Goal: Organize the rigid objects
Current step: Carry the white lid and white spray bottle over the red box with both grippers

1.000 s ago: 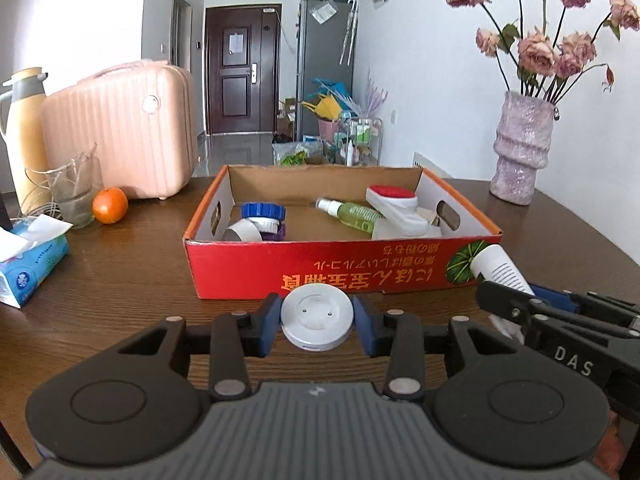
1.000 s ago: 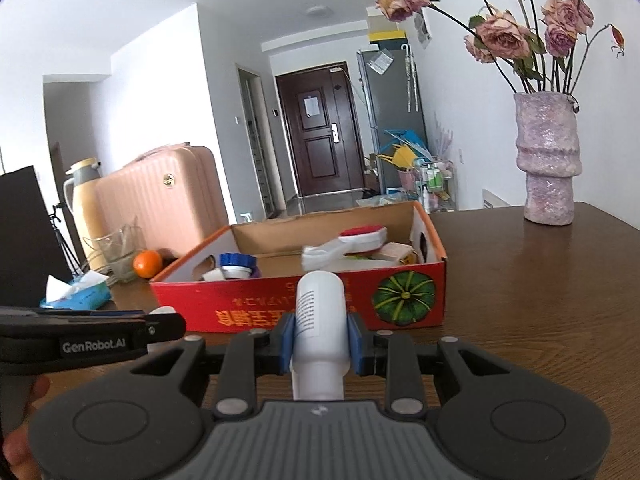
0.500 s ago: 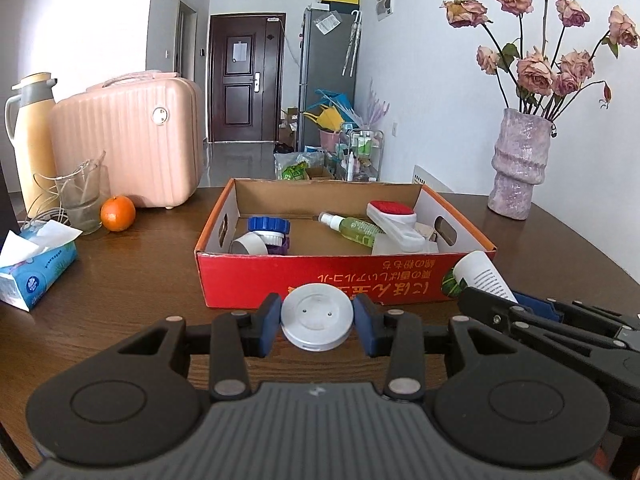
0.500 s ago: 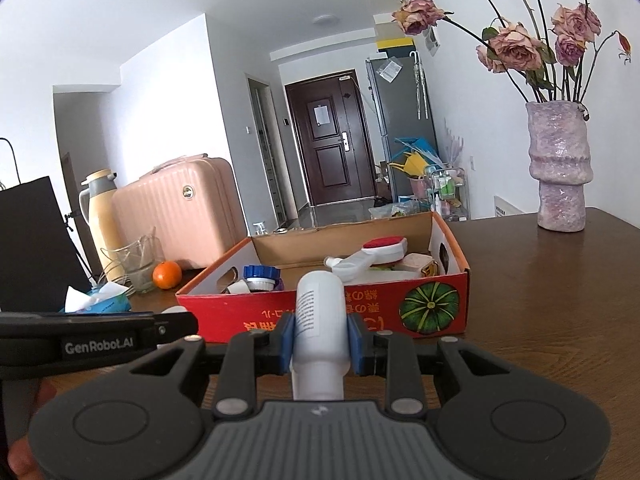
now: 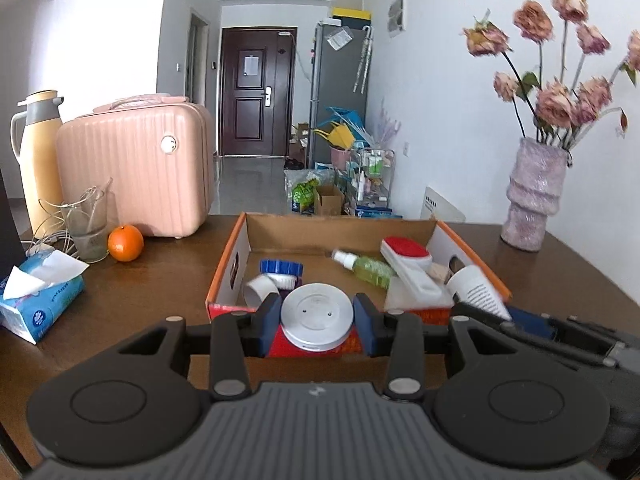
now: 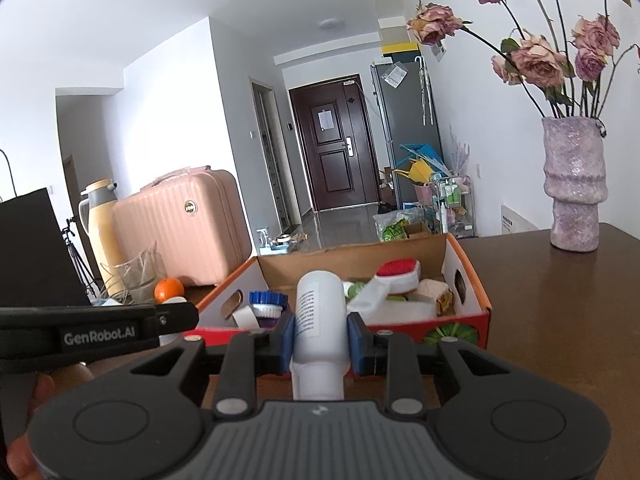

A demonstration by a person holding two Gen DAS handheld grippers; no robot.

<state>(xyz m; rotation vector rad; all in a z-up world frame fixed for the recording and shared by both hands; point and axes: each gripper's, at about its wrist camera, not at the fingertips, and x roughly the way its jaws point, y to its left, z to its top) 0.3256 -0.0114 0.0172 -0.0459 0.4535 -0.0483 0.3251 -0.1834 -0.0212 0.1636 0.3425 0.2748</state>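
Note:
My left gripper (image 5: 317, 320) is shut on a round white jar (image 5: 317, 317), held in the air just in front of the red cardboard box (image 5: 226, 280). My right gripper (image 6: 320, 338) is shut on a white tube (image 6: 320, 316) that points toward the same box (image 6: 478, 304). In the left wrist view the tube (image 5: 476, 290) and the right gripper's fingers (image 5: 560, 332) show at the right, over the box's front right corner. Inside the box lie a blue-lidded jar (image 5: 281, 269), a green spray bottle (image 5: 366, 266), a red-topped white brush (image 5: 408, 258) and a tape roll (image 5: 260, 288).
On the dark wooden table (image 5: 140, 280) stand a pink case (image 5: 136, 176), a yellow thermos (image 5: 38, 156), a glass (image 5: 86, 224), an orange (image 5: 125, 243) and a tissue pack (image 5: 38, 296) at the left. A purple vase (image 5: 534, 196) of dried roses stands at the right. A hand (image 6: 24, 396) holds the left gripper.
Both grippers have risen with their objects still clamped, so the box's inside shows more. The white tube now hangs over the box's front right corner.

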